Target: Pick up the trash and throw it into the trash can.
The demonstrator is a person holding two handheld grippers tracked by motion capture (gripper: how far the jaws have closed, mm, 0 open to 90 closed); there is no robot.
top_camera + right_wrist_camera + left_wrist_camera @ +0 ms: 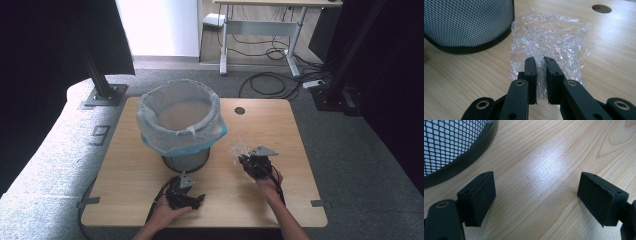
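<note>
- The right tool [540,62] was clamped on the crumpled clear plastic wrap [551,37], at four o'clock from the mesh bin [186,161].
- The left tool [536,195] rested wide open on the counter [544,157], holding nothing.

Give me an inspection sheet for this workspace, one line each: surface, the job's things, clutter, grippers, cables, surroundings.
Surface: wooden table, light grain, with a round hole near its far edge.
Job's things: crumpled clear plastic wrap to the right of the mesh bin; the bin stands upright, lined with a translucent bag folded over its rim.
Clutter: nothing seen.
Grippers: right gripper shut on the wrap's near edge; left gripper open, nothing between its jaws, over bare wood beside the bin's base.
Cables: black cables loop on the carpet beyond the table.
Surroundings: grey carpet, a desk frame at the back, black curtains on both sides.
</note>
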